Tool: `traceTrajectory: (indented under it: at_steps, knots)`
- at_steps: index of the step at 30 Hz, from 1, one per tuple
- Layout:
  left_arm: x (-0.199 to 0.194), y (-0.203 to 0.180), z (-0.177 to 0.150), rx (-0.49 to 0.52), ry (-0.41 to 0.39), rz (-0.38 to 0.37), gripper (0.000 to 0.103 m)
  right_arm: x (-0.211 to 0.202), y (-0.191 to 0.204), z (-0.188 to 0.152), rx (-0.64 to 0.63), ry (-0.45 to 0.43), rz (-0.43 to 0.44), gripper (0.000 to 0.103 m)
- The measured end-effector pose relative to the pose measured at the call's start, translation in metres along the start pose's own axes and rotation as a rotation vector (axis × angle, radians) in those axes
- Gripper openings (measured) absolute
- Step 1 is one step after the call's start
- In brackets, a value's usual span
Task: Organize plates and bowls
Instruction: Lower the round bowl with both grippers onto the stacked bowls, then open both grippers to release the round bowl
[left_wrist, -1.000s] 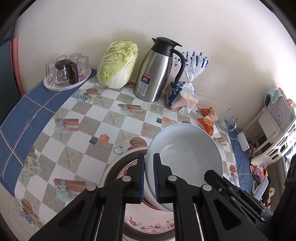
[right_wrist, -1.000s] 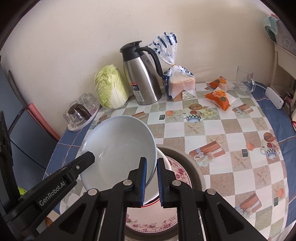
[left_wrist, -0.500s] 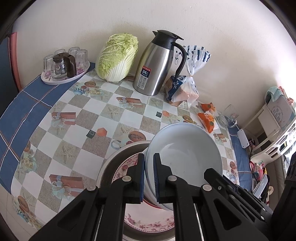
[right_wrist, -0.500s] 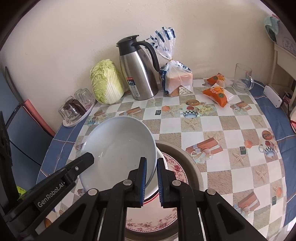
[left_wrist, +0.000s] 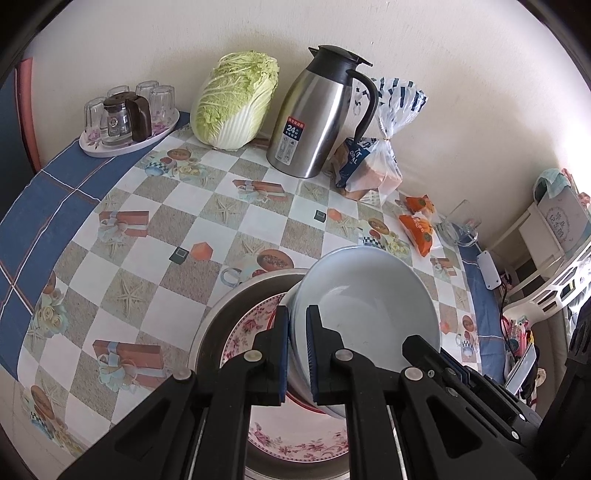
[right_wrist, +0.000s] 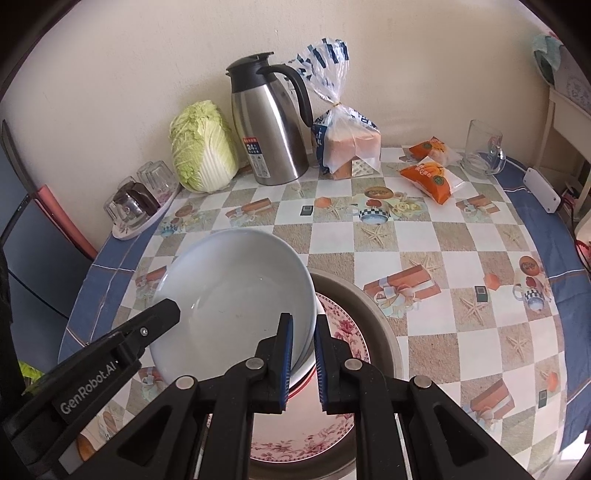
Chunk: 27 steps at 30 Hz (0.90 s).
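Two stacked pale blue-white bowls (left_wrist: 365, 295) (right_wrist: 236, 291) are held tilted above a metal basin (left_wrist: 236, 306) (right_wrist: 384, 332). A pink floral plate (left_wrist: 295, 439) (right_wrist: 306, 439) lies inside the basin. My left gripper (left_wrist: 296, 325) is shut on the bowls' near rim from the left side. My right gripper (right_wrist: 303, 332) is shut on the opposite rim. The left gripper's arm shows in the right wrist view (right_wrist: 122, 347).
At the back of the checkered table (left_wrist: 155, 229) stand a napa cabbage (left_wrist: 236, 103), a steel thermos jug (left_wrist: 317, 114), a bagged bread loaf (left_wrist: 373, 162), orange snack packets (right_wrist: 428, 177), a glass mug (right_wrist: 484, 151) and a tray of glasses (left_wrist: 129, 118).
Both grippers have lifted the bowls a little and tilted them; the table and back objects shift in view. Both grips are unchanged.
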<state>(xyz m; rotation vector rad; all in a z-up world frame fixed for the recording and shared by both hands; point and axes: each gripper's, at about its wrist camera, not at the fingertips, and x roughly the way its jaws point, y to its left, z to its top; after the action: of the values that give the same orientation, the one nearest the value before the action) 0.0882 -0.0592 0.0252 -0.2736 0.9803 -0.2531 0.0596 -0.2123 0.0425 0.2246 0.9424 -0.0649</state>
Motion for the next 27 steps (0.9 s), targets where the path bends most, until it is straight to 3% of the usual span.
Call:
traceTrajectory:
  at_steps: [20,23,25,27]
  knots:
    - [0.005,0.0,0.001,0.005,0.009,0.005,0.009,0.007,0.0,0.003,-0.007,0.016,-0.007,0.016]
    - [0.002,0.0,0.002,0.008,0.003,0.003,0.01,0.003,-0.001,0.005,-0.007,-0.009,0.0,0.03]
    - [0.0,0.0,0.002,0.014,-0.007,0.007,0.022,-0.001,-0.001,0.006,-0.002,-0.031,0.001,0.031]
    - [-0.004,0.001,0.003,0.008,-0.019,-0.002,0.048,-0.004,-0.004,0.007,0.005,-0.044,0.008,0.031]
